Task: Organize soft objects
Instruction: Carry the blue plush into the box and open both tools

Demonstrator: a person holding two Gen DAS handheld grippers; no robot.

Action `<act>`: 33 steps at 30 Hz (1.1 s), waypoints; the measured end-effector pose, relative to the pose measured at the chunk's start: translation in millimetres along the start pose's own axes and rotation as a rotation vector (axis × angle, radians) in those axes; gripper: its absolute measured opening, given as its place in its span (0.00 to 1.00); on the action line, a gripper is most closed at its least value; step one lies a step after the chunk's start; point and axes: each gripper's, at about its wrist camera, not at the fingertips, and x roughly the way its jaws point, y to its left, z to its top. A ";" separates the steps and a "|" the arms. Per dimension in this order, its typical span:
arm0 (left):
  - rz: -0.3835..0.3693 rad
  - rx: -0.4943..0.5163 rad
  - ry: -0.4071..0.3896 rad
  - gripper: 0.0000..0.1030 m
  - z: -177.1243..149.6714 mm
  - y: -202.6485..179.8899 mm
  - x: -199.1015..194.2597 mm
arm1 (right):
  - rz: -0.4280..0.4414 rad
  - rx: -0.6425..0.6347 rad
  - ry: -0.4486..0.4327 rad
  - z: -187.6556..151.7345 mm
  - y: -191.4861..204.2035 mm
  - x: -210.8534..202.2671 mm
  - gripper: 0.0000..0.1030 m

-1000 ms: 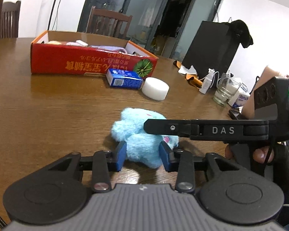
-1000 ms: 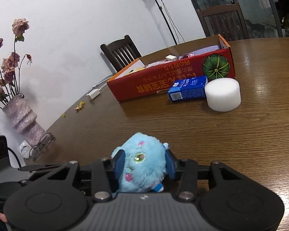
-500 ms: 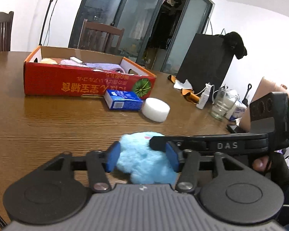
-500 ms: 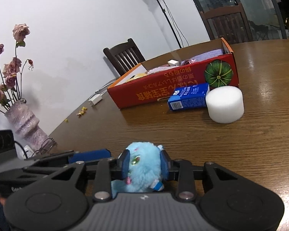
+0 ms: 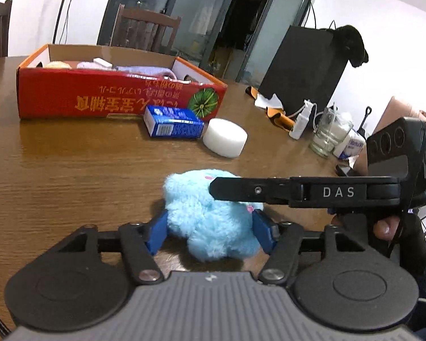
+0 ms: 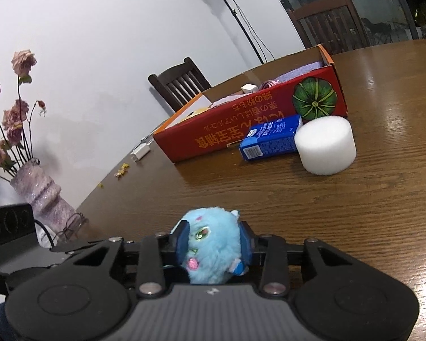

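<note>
Left tool (image 5: pixel 210 234) opening wider than before around blue plush (image 5: pixel 210 213) — right tool (image 6: pixel 213 241) clamps it.

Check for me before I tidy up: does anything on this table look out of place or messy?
Yes. Small yellow crumbs lie scattered on the wooden table near a white charger. The red box has its print upside down.

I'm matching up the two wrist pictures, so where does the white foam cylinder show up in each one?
Left wrist view: the white foam cylinder sits just above centre, right of the blue carton.
Right wrist view: the white foam cylinder sits right of centre, again right of the blue carton.
Shared landmark: the red cardboard box with the green pumpkin print, just behind both.
</note>
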 end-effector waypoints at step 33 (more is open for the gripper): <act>-0.018 0.021 -0.001 0.62 186.1 71.3 133.9 | -0.404 -0.352 0.086 199.8 -48.6 124.0 0.31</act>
